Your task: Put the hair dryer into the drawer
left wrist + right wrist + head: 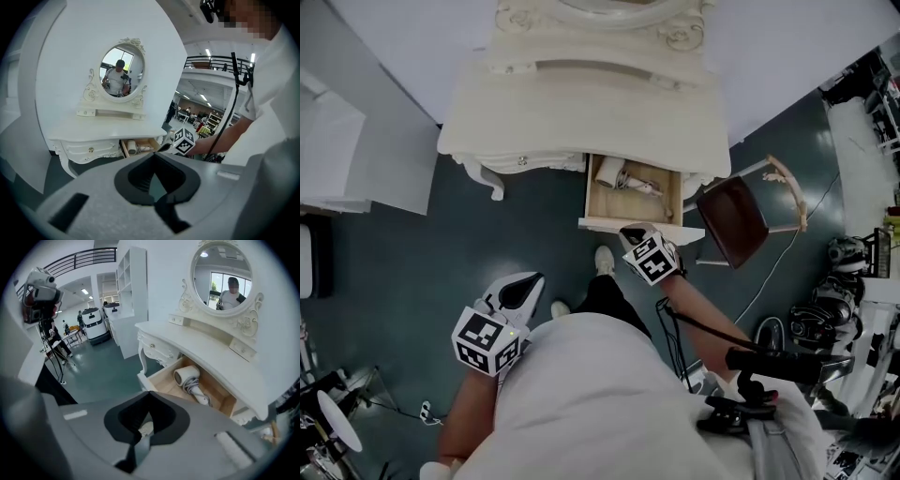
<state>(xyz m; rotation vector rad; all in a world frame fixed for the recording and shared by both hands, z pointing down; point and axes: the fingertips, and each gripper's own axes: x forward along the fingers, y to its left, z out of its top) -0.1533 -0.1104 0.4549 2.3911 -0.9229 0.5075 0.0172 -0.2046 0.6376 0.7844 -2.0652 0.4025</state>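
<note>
Two grippers in frame, both with jaws closed together and nothing between them. Dryer (619, 174) lay inside the open drawer (598, 223) of the white dresser (581, 103), fat end toward the left in the head view, handle and coiled cord running right. Drawer stood pulled out under the dresser top, wood interior showing. Right gripper (632, 232) sat by the drawer's front edge, tips pointed down toward it and clear of the dryer; its own view looked past the closed tips to the dryer further back in the drawer. Left gripper (528, 282) was off to the lower left over the dark floor (403, 272), well apart from the drawer and close to the person's body; its view took in the dresser front, the drawer and the right gripper's marker cube. Oval mirror (221, 277) stood on the dresser's back edge. Brown-seated chair (733, 220) stood just right of the drawer.
</note>
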